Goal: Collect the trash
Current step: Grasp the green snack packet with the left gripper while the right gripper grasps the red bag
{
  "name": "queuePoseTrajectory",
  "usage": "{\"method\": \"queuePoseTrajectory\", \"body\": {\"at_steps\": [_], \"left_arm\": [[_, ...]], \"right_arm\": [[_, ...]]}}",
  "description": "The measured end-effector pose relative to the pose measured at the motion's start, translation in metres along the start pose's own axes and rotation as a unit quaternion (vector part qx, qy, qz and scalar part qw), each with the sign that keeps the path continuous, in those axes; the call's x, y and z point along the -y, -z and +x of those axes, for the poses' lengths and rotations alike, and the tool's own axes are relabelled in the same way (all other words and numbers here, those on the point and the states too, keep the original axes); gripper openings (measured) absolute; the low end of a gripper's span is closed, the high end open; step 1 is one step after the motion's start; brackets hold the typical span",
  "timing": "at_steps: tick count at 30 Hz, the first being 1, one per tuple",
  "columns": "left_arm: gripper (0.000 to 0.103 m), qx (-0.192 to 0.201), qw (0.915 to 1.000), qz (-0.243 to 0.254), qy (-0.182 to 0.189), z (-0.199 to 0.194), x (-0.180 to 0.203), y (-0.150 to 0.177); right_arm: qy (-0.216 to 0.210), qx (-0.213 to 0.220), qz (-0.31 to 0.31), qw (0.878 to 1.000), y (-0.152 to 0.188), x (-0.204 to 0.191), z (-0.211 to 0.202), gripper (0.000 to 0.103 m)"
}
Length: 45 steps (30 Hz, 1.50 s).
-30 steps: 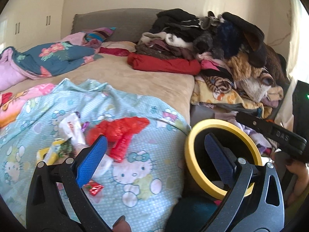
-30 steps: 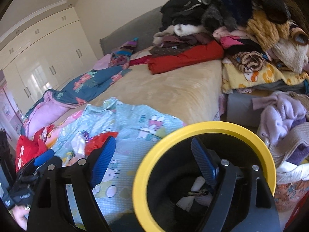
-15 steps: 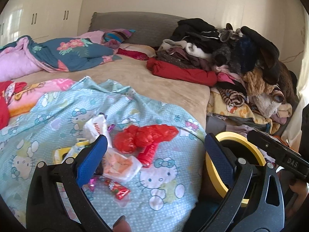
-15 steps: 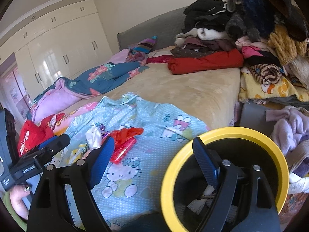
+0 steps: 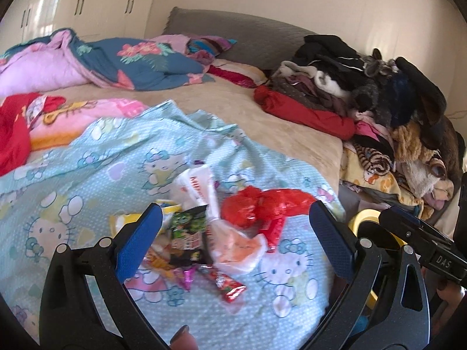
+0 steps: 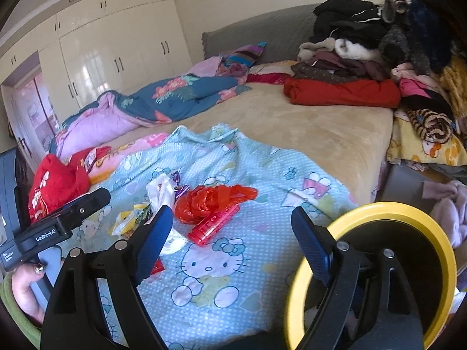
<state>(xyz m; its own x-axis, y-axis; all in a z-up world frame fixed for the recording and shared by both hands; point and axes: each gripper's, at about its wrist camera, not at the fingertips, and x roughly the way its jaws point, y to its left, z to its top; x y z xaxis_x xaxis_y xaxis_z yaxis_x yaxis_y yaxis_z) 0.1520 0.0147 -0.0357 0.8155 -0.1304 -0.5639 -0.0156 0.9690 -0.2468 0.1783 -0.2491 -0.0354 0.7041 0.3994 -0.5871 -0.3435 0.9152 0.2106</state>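
Trash lies on the light-blue Hello Kitty sheet (image 5: 87,175): a crumpled red plastic bag (image 5: 259,204), a white wrapper (image 5: 195,189), a green-black snack packet (image 5: 188,233), a clear bag with orange inside (image 5: 236,248), small red and pink candy wrappers (image 5: 227,285). In the right wrist view the red bag (image 6: 210,198) lies above a red tube-shaped pack (image 6: 213,224). My left gripper (image 5: 233,245) is open and empty, just above the pile. My right gripper (image 6: 230,245) is open and empty, beside the yellow-rimmed black bin (image 6: 376,213), which also shows in the left wrist view (image 5: 364,218).
A tall heap of clothes (image 5: 379,102) sits at the bed's right side. A blue floral quilt (image 5: 131,61) and pink blanket (image 5: 73,116) lie at the left. White wardrobes (image 6: 116,49) stand behind. Red cloth (image 6: 55,186) lies at the left edge.
Both grippers have swung left, from over the yellow-rimmed bin toward the trash pile on the sheet. The pile now lies between my left gripper's fingers. Both stayed open.
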Motion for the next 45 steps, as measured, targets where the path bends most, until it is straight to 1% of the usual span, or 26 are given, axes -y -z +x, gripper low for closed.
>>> {"method": "queuePoseTrajectory", "body": {"at_steps": [6, 10, 13, 17, 23, 24, 26, 27, 28, 29, 30, 31, 33, 36, 40, 42, 45], "left_arm": [[0.091, -0.03, 0.9989, -0.035, -0.001, 0.017, -0.029, 0.01], [0.077, -0.057, 0.9957, -0.072, 0.01, 0.033, -0.044, 0.019], [0.07, -0.071, 0.9934, -0.089, 0.016, 0.042, -0.049, 0.025], [0.065, -0.085, 0.9904, -0.106, 0.022, 0.055, -0.053, 0.031], [0.06, -0.099, 0.9883, -0.114, 0.023, 0.068, -0.054, 0.036], [0.06, -0.099, 0.9879, -0.117, 0.023, 0.069, -0.054, 0.036], [0.058, -0.101, 0.9872, -0.121, 0.025, 0.072, -0.056, 0.036], [0.058, -0.101, 0.9869, -0.123, 0.026, 0.072, -0.056, 0.036], [0.058, -0.101, 0.9869, -0.123, 0.025, 0.073, -0.056, 0.036], [0.058, -0.102, 0.9867, -0.124, 0.025, 0.074, -0.056, 0.036], [0.056, -0.102, 0.9867, -0.124, 0.026, 0.074, -0.056, 0.036], [0.055, -0.103, 0.9866, -0.124, 0.025, 0.075, -0.056, 0.037], [0.054, -0.104, 0.9863, -0.125, 0.025, 0.076, -0.057, 0.037], [0.053, -0.104, 0.9864, -0.125, 0.023, 0.077, -0.056, 0.037], [0.044, -0.104, 0.9855, -0.132, 0.024, 0.077, -0.058, 0.038], [0.034, -0.104, 0.9853, -0.134, 0.019, 0.077, -0.06, 0.038], [0.034, -0.103, 0.9845, -0.141, 0.016, 0.073, -0.065, 0.04]], "right_arm": [[0.001, -0.018, -0.008, 1.0, -0.003, -0.009, 0.031, 0.081], [0.005, -0.031, -0.009, 0.999, -0.004, -0.013, 0.051, 0.081], [0.005, -0.04, -0.004, 0.999, -0.005, -0.013, 0.064, 0.081], [0.003, -0.053, 0.006, 0.999, -0.007, -0.011, 0.083, 0.081], [0.001, -0.074, 0.023, 0.997, -0.007, -0.009, 0.113, 0.081], [0.0, -0.077, 0.027, 0.997, -0.007, -0.008, 0.116, 0.078], [-0.007, -0.084, 0.041, 0.996, -0.007, -0.003, 0.123, 0.069], [-0.012, -0.088, 0.047, 0.995, -0.007, -0.002, 0.126, 0.06], [-0.019, -0.091, 0.053, 0.994, -0.007, 0.0, 0.128, 0.044], [-0.034, -0.095, 0.058, 0.993, -0.006, 0.001, 0.13, 0.032], [-0.042, -0.096, 0.059, 0.993, -0.006, 0.001, 0.13, 0.004], [-0.042, -0.09, 0.053, 0.994, -0.005, 0.0, 0.126, 0.001], [-0.06, -0.075, 0.043, 0.995, -0.004, -0.005, 0.117, 0.001], [-0.071, -0.051, 0.028, 0.996, -0.004, -0.014, 0.1, 0.001], [-0.083, -0.029, 0.018, 0.996, -0.005, -0.021, 0.082, 0.001], [-0.087, -0.02, 0.013, 0.996, -0.006, -0.023, 0.074, 0.001], [-0.091, -0.009, 0.007, 0.996, -0.008, -0.027, 0.063, 0.001]]}}
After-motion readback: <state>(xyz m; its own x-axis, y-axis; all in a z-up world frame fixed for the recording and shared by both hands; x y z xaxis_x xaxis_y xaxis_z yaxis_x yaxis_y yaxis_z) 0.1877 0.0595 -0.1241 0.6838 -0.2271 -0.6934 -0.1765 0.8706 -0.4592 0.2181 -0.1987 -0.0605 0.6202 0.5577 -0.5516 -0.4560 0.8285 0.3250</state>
